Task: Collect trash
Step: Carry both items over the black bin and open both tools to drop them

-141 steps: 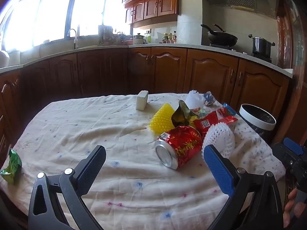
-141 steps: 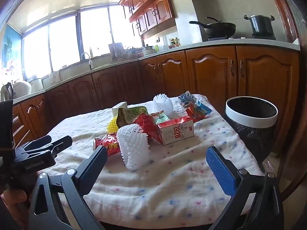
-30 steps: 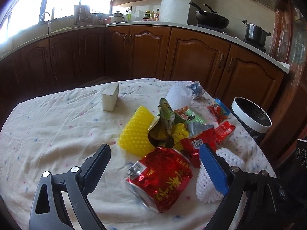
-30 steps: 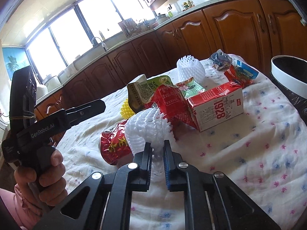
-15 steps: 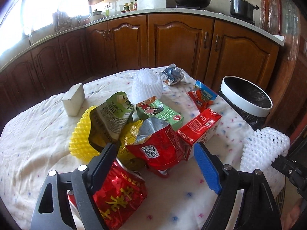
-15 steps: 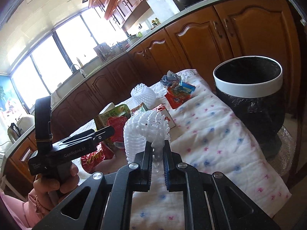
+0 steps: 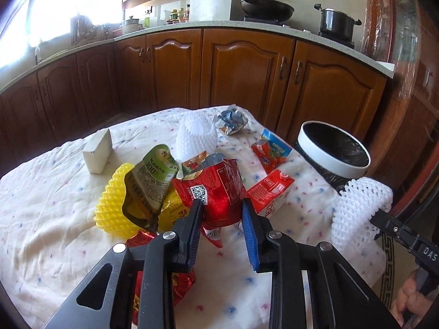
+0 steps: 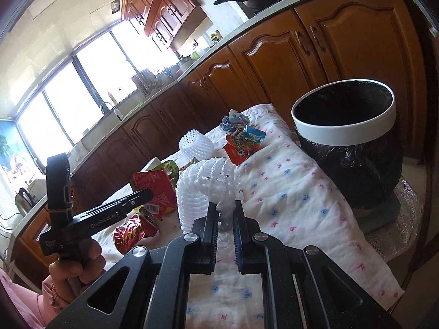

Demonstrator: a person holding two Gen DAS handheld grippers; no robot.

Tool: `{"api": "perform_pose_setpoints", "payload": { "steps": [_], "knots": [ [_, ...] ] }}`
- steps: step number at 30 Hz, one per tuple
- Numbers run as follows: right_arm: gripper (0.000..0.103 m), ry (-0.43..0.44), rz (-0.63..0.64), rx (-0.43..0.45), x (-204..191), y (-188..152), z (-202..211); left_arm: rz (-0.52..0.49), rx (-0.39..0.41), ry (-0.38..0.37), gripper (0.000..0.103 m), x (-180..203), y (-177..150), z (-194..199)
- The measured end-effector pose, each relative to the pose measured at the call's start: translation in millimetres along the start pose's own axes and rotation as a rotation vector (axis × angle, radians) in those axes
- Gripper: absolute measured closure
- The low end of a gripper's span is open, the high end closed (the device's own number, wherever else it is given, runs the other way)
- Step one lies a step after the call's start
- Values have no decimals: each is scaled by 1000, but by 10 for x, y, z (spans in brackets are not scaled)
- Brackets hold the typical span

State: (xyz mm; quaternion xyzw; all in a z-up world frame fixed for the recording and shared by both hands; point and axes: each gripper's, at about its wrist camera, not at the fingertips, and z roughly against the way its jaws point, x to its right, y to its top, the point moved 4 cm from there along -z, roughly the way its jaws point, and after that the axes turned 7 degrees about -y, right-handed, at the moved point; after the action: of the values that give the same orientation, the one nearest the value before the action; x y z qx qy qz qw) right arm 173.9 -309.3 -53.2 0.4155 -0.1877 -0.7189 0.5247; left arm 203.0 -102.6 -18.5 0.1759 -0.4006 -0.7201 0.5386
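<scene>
The table (image 7: 49, 192) carries the trash heap, with the bin (image 8: 345, 126) just off its edge, presumably for short drops. The right gripper (image 8: 226, 226) pinches the white foam net (image 8: 208, 186) near the bin. The left gripper (image 7: 221, 213), fingers narrowed, brackets the red wrapper (image 7: 216, 189); contact is unclear. The can (image 7: 153, 282) is half hidden.
</scene>
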Motion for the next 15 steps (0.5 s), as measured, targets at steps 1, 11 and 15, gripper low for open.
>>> {"api": "perform_pose_setpoints", "payload": {
  "steps": [1, 11, 15],
  "knots": [
    [93, 0, -1, 5, 15, 33, 11, 1, 10, -18, 76, 31, 40, 32],
    [93, -66, -21, 81, 345, 486, 125, -81, 36, -157, 76, 563, 349, -103],
    [93, -110, -37, 113, 555, 699, 155, -120, 26, -200, 76, 715, 475, -309]
  ]
}}
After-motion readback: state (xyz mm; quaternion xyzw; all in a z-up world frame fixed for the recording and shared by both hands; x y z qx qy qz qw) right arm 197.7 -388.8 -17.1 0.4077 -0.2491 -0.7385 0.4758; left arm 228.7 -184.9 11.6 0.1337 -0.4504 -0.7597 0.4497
